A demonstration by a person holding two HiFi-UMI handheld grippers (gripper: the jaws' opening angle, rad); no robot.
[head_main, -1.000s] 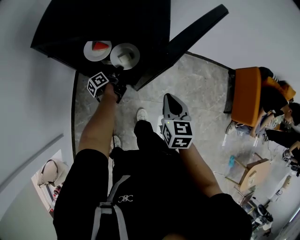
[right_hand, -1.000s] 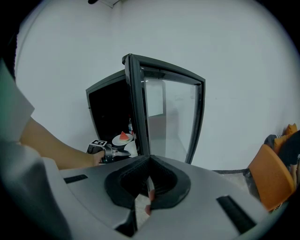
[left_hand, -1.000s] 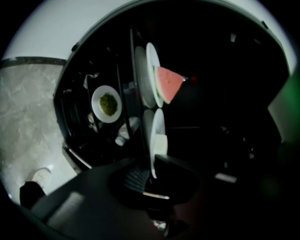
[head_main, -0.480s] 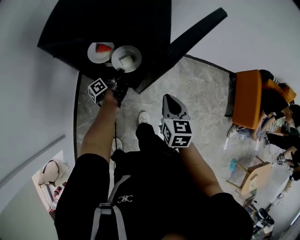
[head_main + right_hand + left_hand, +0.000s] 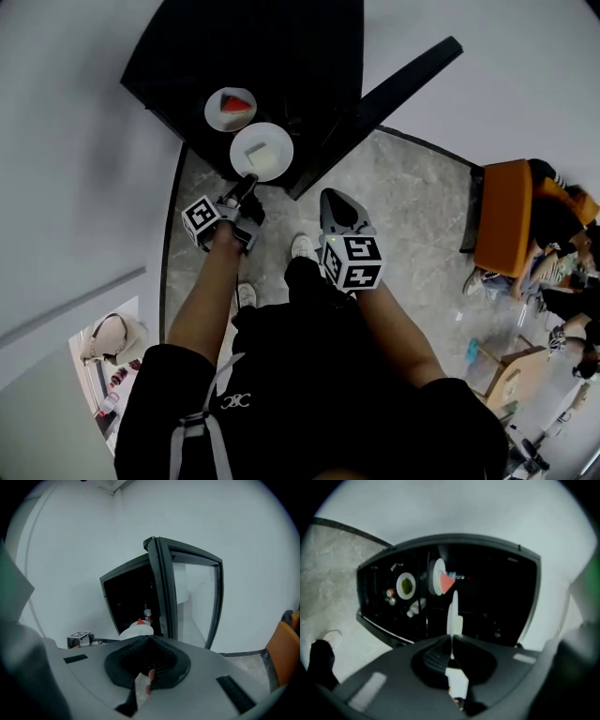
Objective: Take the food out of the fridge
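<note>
left gripper (image 5: 246,186) pinches the white plate (image 5: 279,161) by its near rim; the plate juts toward the fridge (image 5: 281,56), seemingly half out. right gripper (image 5: 339,208) closed, empty.

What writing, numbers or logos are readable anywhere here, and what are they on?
Readable words or numbers: none.
White emblem on the person's black top: an interlaced symbol, no clear letters.
Black-and-white marker cubes: square patterns only, no text.
Label on the small bottle in the black fridge: too small to read.
</note>
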